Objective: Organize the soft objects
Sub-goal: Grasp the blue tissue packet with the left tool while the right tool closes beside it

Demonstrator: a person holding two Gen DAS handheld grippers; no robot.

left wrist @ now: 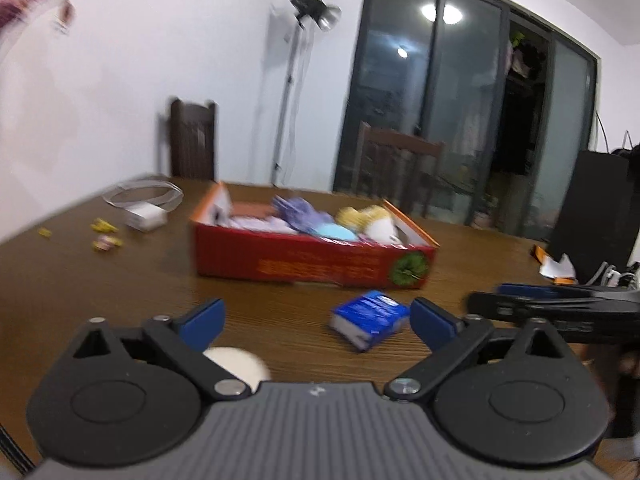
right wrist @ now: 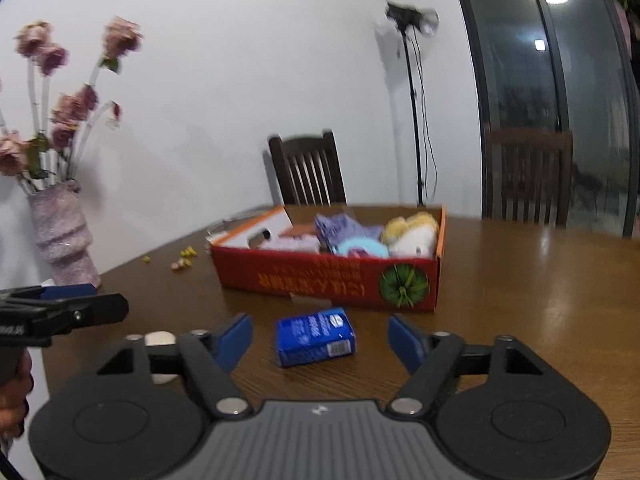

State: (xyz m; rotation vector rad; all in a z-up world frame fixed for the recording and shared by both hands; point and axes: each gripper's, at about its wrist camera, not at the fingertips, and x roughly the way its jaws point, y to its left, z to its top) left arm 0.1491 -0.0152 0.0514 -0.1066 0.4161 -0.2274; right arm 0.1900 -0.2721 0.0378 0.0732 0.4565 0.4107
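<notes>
- On the table (right wrist: 520,280), just ahead of both grippers, lies a blue pack (right wrist: 314,336), seemingly pocket tissues; it sits at 12 o'clock from the right gripper (right wrist: 320,342) and toward 1 o'clock from the left gripper (left wrist: 316,324), flat on the wood and apart from everything else.
- Beyond the pack, at 12 o'clock, stands the red box (right wrist: 328,280); it already holds a purple cloth (right wrist: 340,224), a pale blue ring (right wrist: 360,248) and a yellow-white plush (right wrist: 412,232), so the job looks mostly done.
- Both grippers stand wide and empty; the right one frames the pack, its pads on either side but not touching it.
- At 7 o'clock of the pack a white round pad (left wrist: 240,364) lies half hidden behind the left gripper's linkage; what it is cannot be told.
- The pack will likely be light and squashy under a slick film wrap; a firm pinch may crumple it, a loose one may let it slide.
- Best hold is probably across the short sides at mid-length, pads flat on the faces; the corners give poorer purchase.
</notes>
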